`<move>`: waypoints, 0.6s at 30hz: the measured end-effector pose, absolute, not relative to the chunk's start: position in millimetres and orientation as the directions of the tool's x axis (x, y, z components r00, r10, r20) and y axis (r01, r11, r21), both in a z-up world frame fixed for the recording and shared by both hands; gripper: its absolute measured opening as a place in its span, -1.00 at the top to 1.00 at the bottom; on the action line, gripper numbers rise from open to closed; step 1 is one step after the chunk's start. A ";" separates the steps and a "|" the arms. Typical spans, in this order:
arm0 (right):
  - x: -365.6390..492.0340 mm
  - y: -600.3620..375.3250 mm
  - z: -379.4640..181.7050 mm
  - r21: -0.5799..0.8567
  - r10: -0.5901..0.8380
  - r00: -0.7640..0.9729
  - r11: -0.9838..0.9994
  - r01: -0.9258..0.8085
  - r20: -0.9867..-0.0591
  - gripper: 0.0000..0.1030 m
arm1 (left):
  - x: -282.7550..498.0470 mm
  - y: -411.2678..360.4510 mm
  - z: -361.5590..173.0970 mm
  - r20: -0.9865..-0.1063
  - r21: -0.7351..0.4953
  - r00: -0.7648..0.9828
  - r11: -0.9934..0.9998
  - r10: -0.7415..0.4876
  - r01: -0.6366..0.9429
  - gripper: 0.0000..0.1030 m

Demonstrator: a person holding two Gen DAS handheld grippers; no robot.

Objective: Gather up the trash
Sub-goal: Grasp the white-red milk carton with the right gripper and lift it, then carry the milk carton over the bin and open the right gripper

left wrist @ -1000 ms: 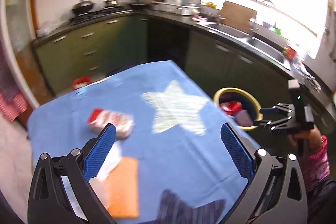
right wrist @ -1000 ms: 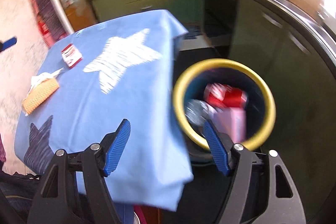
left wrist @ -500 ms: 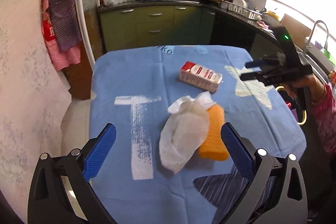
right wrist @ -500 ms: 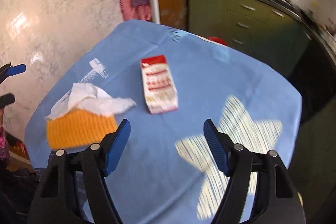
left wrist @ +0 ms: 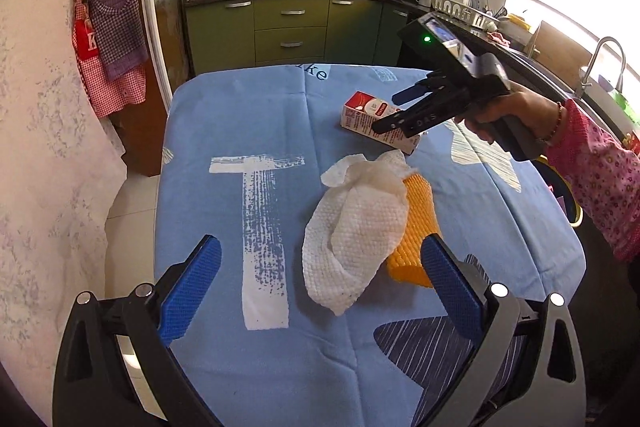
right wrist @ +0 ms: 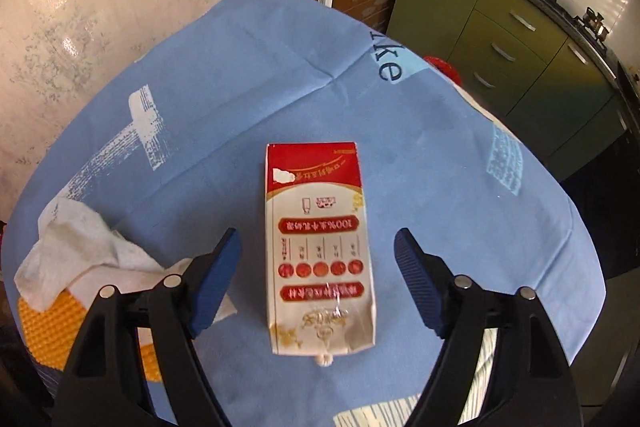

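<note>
Now the right gripper [right wrist: 318, 263] (jaws just widening) straddles the milk carton [right wrist: 320, 247].

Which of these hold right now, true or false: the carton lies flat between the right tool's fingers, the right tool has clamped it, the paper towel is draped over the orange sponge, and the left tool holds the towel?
1. The carton lies flat between the right tool fingers: true.
2. The right tool has clamped it: false, gaps show on both sides.
3. The paper towel is draped over the orange sponge: true.
4. The left tool holds the towel: false, it is open and empty.
</note>
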State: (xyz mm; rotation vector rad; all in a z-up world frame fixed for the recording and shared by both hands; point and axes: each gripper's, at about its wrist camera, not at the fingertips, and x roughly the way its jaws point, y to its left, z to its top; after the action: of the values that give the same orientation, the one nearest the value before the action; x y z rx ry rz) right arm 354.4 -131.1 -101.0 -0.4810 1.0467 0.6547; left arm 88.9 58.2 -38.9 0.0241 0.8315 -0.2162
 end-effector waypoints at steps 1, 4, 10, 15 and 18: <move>355.3 -129.0 -103.3 -0.056 0.260 0.338 0.714 -0.698 -0.904 -0.44 | 89.3 57.8 -39.6 -0.736 -0.062 0.653 0.978 -0.181 0.200 -0.91; 358.6 -123.4 -109.3 -0.056 0.252 0.330 0.714 -0.698 -0.910 -0.39 | 90.0 57.6 -41.5 -0.739 -0.062 0.649 0.977 -0.181 0.203 -0.91; 362.9 -116.9 -120.4 -0.057 0.229 0.310 0.715 -0.697 -0.923 -0.16 | 90.0 55.7 -43.5 -0.742 -0.057 0.646 0.977 -0.180 0.207 -0.91; 363.2 -116.9 -118.8 -0.046 0.238 0.310 0.721 -0.692 -0.920 0.01 | 89.3 52.8 -42.6 -0.740 -0.054 0.647 0.976 -0.182 0.212 -0.91; 361.0 -119.0 -117.2 -0.057 0.236 0.325 0.725 -0.686 -0.916 0.02 | 89.0 51.2 -41.5 -0.739 -0.050 0.649 0.975 -0.180 0.214 -0.91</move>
State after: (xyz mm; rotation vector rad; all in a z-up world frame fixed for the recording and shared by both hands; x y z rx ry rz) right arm 361.0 -119.0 -117.2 -0.4854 1.0807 0.6365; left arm 89.0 51.2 -41.5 0.0436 0.8352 -0.2244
